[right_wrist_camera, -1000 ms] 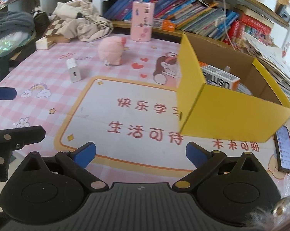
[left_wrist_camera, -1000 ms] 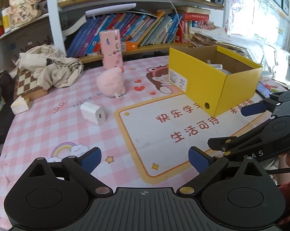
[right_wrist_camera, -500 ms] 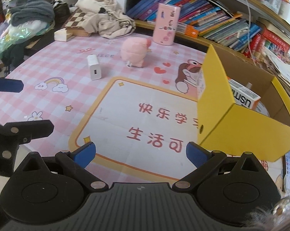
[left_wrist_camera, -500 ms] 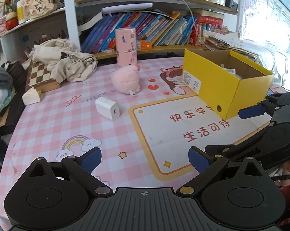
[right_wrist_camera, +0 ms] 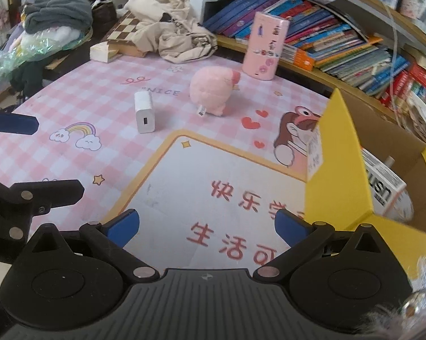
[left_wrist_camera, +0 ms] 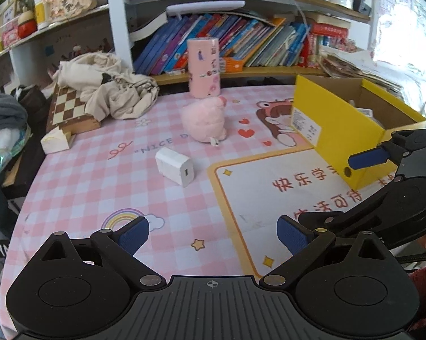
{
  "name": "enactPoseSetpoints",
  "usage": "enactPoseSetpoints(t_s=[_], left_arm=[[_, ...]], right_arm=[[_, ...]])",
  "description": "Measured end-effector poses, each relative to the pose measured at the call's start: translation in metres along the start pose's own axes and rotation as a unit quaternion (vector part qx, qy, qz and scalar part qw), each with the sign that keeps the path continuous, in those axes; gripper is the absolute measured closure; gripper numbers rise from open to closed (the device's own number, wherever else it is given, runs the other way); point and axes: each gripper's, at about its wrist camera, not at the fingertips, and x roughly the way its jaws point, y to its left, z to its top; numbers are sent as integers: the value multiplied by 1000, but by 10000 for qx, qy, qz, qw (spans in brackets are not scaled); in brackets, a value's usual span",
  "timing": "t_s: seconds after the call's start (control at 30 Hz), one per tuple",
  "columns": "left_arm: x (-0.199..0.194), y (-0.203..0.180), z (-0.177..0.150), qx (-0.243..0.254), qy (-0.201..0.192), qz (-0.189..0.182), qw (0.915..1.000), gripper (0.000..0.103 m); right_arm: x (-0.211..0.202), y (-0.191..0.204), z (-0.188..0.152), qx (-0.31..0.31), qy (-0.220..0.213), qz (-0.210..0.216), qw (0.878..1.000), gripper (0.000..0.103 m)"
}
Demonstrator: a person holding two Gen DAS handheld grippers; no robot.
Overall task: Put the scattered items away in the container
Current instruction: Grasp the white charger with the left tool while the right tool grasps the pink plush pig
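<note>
A white charger block (left_wrist_camera: 175,166) (right_wrist_camera: 144,111) lies on the pink checked mat. Behind it sits a pink plush toy (left_wrist_camera: 204,121) (right_wrist_camera: 213,89), and farther back stands a tall pink box (left_wrist_camera: 203,67) (right_wrist_camera: 265,46). The yellow cardboard box (left_wrist_camera: 334,130) (right_wrist_camera: 340,170) stands at the right with a white carton (right_wrist_camera: 382,184) inside. My left gripper (left_wrist_camera: 213,236) hovers open and empty near the mat's front, short of the charger. My right gripper (right_wrist_camera: 205,226) is open and empty above the printed panel, beside the yellow box.
A chessboard (left_wrist_camera: 68,107) under a beige cloth heap (left_wrist_camera: 111,90) fills the back left, with a small white box (left_wrist_camera: 55,141) by it. Bookshelves (left_wrist_camera: 241,45) line the back edge. The right gripper's fingers (left_wrist_camera: 365,160) show at the right of the left wrist view.
Both grippers have swung left and pulled back: the charger and plush now sit nearer the middle of each view and the yellow box has slid right. Nothing was grasped.
</note>
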Motion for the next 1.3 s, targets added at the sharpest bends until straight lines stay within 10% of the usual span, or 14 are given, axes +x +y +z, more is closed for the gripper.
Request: enactPoseSetpoints(t_s=[1.3], left_arm=[[116,25,56,-260,248,147,9992,4]], right_arm=[[100,-50,114,350,-368,502,9974,0]])
